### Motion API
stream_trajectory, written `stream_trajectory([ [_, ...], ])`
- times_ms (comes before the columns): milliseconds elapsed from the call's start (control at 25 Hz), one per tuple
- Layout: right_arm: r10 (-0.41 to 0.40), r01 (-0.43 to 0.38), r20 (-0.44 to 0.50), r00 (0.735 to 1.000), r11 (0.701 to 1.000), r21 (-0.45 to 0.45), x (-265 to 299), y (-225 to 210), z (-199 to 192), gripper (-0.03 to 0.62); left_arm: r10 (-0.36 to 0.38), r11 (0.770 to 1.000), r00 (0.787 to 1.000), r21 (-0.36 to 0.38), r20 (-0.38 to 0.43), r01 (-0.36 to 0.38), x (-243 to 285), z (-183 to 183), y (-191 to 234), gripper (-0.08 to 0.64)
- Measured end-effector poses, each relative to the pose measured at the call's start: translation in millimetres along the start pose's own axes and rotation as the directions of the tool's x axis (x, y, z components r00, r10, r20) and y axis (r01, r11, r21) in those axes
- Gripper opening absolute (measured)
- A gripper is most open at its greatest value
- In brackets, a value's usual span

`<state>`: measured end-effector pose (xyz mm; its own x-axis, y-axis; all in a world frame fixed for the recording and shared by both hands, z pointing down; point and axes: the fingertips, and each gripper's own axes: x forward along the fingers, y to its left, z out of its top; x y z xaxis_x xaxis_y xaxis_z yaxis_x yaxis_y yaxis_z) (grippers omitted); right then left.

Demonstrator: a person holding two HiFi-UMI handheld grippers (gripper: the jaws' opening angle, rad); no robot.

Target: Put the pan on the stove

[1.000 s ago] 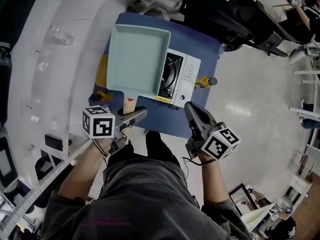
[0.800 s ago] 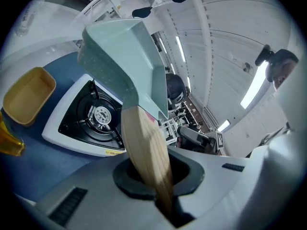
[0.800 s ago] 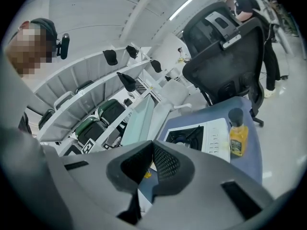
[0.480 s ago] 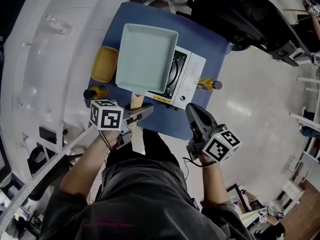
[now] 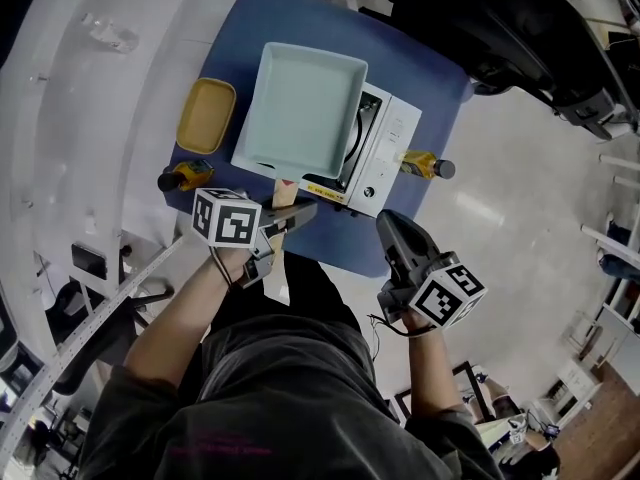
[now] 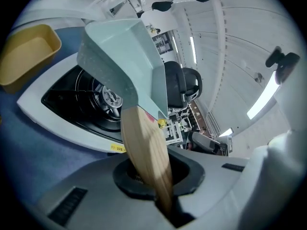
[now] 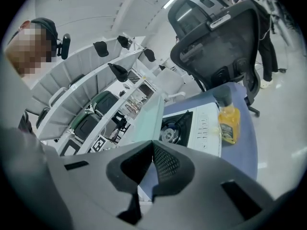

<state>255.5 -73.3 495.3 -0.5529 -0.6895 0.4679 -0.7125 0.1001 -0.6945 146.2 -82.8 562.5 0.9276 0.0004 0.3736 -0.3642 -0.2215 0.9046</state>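
Note:
The pale green square pan [image 5: 305,108] hangs over the left part of the white portable stove [image 5: 388,158], tilted, with its far end raised. My left gripper [image 5: 295,211] is shut on the pan's wooden handle [image 5: 284,192]. The left gripper view has the handle [image 6: 146,152] running between the jaws of the left gripper [image 6: 153,176], and the pan [image 6: 124,61] above the black burner [image 6: 103,99]. To the right of the stove, at the table's front edge, my right gripper [image 5: 390,223] is shut on nothing. The right gripper [image 7: 152,162] points at the stove [image 7: 189,126].
A yellow tray [image 5: 205,115] lies on the blue table [image 5: 420,58] left of the pan. A small bottle [image 5: 185,178] stands at the table's front left. A yellow bottle [image 5: 425,165] stands right of the stove. Black office chairs [image 5: 500,28] are behind the table.
The pan has moved right with my left gripper, off the yellow tray and over the stove's burner. The right gripper has stayed where it was.

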Motion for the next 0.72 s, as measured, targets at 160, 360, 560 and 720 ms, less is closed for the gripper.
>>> stream_trajectory([
  [160, -0.002, 0.002, -0.015, 1.000, 1.000, 0.009, 4.3, -4.3, -7.7, 0.003, 0.006, 1.000, 1.000, -0.007, -0.011, -0.006, 7.2, -2.6, 10.2, 0.026],
  [360, -0.009, 0.010, -0.037, 0.999, 1.000, 0.026, 7.2, -9.9, -20.5, 0.003, 0.013, 1.000, 1.000, -0.022, -0.026, -0.014, 12.8, -4.4, 22.8, 0.026],
  [560, -0.016, 0.018, -0.049, 0.999, 0.999, 0.041, 7.7, -14.2, -28.4, 0.003, 0.022, 0.999, 0.999, -0.029, -0.037, -0.023, 15.3, -6.3, 29.5, 0.028],
  [720, -0.017, 0.020, -0.057, 0.998, 0.998, 0.052, 8.5, -15.7, -32.0, 0.003, 0.023, 0.999, 0.999, -0.035, -0.044, -0.025, 18.0, -8.6, 31.6, 0.028],
])
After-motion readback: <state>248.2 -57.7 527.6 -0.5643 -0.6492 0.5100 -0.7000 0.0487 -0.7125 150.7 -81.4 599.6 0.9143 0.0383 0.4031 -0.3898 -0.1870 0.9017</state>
